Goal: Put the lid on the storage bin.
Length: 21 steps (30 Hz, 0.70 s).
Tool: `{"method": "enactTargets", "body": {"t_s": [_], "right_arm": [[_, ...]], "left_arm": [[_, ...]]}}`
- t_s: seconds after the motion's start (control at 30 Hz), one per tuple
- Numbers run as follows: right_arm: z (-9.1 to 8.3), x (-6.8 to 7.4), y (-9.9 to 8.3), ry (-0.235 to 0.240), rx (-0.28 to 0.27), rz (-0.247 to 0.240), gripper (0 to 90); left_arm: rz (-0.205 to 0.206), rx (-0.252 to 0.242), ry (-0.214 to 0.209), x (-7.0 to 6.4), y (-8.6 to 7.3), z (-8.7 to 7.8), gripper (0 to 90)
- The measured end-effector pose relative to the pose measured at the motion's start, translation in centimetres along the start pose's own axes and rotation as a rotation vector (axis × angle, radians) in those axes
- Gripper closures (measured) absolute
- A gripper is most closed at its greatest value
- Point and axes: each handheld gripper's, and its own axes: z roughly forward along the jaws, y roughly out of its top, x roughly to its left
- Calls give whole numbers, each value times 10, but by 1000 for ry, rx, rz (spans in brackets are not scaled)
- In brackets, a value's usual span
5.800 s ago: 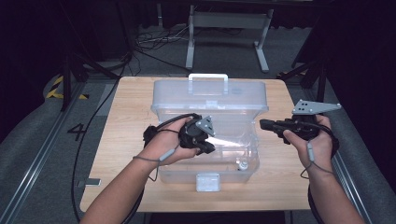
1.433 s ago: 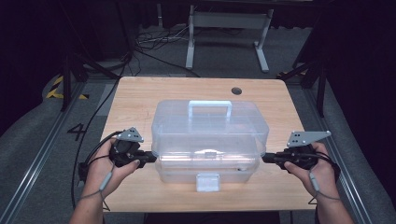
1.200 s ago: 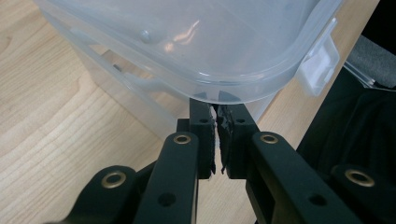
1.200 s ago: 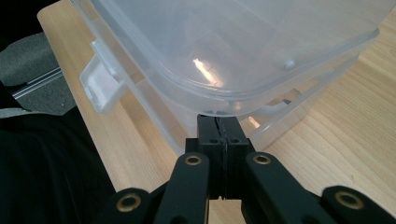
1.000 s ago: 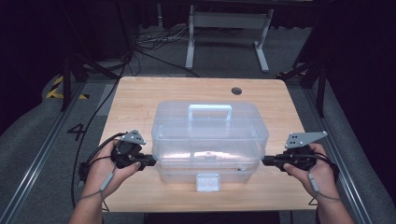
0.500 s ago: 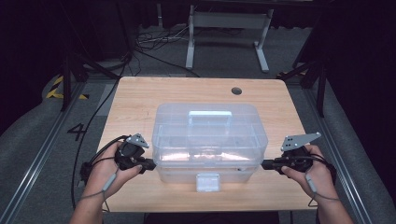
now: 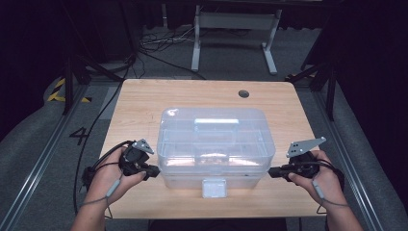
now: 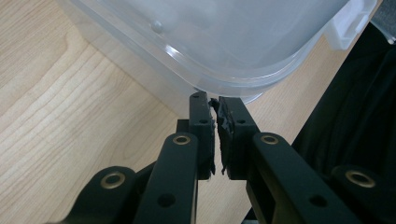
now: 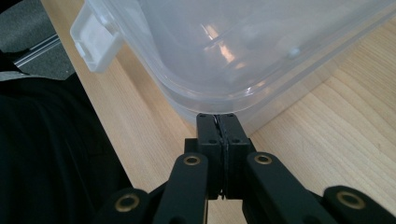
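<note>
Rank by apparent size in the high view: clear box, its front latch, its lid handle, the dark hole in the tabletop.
1. clear box, by far the largest.
2. lid handle.
3. front latch, shorter than the handle but squarer, so this order is unsure.
4. dark hole, smallest, and farthest from the camera.

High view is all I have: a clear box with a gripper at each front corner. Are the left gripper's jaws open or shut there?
Observer: The left gripper has its jaws shut, tips up against the clear box just under its lid rim.
Operator: And the right one?
Observer: The right gripper is shut too, its tips pressed under the rim at the other corner.
Operator: Is the front latch done up?
Observer: In the right gripper view the white latch hangs down over the front wall; I cannot tell whether it is locked.
</note>
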Motion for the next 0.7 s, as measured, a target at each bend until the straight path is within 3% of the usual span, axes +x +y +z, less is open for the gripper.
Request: {"method": "enactTargets", "body": {"t_s": [0.27,0.33,0.4,0.5,0.6,0.7], "right_arm": [[2,0,0,0,18,0,891],[2,0,0,1,19,3,890],[2,-2,-2,-25,46,-3,885],[-4,-3,-1,-9,15,6,879],[-8,-5,2,-14,5,6,868],[-11,-6,4,-10,0,2,861]], "left_arm": [[-4,8,1,1,-1,0,840],[-22,8,18,5,-3,0,839],[-37,-10,8,7,-5,-1,839],[-48,-36,-2,7,-9,-5,835],[-53,-54,7,7,-12,-8,828],[-74,-105,29,11,-19,-17,826]]}}
